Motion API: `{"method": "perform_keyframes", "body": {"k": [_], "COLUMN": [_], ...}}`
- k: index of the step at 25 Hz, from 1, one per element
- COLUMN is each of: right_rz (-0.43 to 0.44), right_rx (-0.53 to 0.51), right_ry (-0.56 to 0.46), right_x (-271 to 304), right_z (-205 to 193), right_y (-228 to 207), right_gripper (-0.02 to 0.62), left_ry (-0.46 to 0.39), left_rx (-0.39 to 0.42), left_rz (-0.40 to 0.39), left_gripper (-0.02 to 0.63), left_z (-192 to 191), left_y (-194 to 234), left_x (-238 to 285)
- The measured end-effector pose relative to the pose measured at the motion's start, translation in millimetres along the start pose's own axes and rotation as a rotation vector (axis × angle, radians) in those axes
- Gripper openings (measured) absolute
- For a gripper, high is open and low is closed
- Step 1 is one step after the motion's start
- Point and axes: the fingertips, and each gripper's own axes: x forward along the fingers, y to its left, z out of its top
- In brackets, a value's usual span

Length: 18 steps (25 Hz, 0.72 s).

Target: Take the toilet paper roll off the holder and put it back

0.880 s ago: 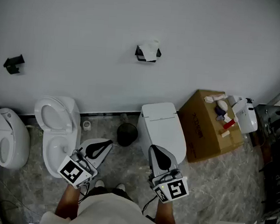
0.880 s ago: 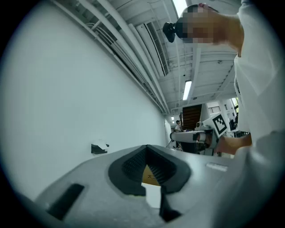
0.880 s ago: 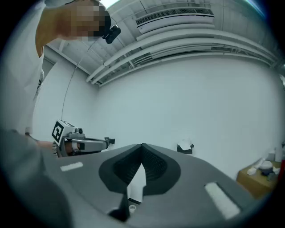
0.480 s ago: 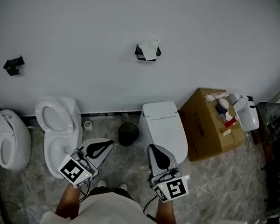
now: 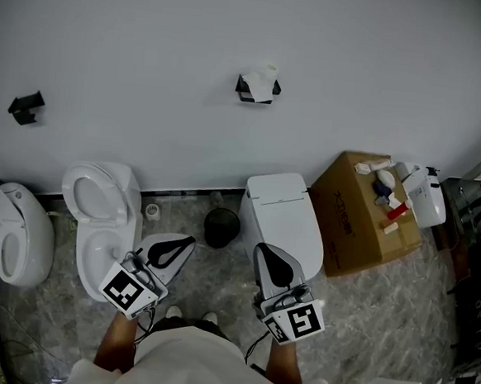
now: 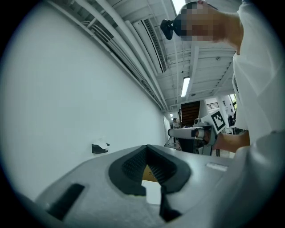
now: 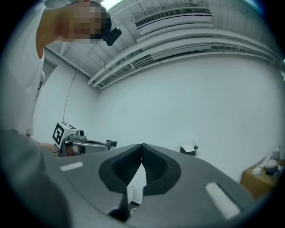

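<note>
Head view: the roll (image 5: 260, 82) sits on its holder (image 5: 256, 98) on the wall, upper centre. The left gripper (image 5: 185, 244) and right gripper (image 5: 263, 253) are at lower centre, well apart from it.
Left gripper view: jaws pressed together, empty; roll at middle left.
Right gripper view: jaws pressed together, empty; roll right of centre.

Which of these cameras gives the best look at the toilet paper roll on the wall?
The head view: the toilet paper roll sits unobstructed on its black holder, facing the camera. The left gripper view shows it only as a small white patch seen from the side. The right gripper view shows it just as small.
</note>
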Motion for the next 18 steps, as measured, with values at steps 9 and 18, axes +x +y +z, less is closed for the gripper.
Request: {"method": "perform_keyframes", "body": {"k": [9, 18], "right_rz": [0.009, 0.013], "right_rx": [-0.007, -0.016], "right_ry": [0.022, 0.020], "right_x": [-1, -6], "right_z": [-6, -4], "right_y": [-1, -6], "right_gripper": [0.009, 0.011], "left_ry": [0.015, 0.000], "left_rx": [0.014, 0.020], "left_rz": [0.023, 0.027], "left_gripper": [0.003, 0.003], "left_z": [-7, -2], "left_y": [1, -3], "left_x": [2, 5]}}
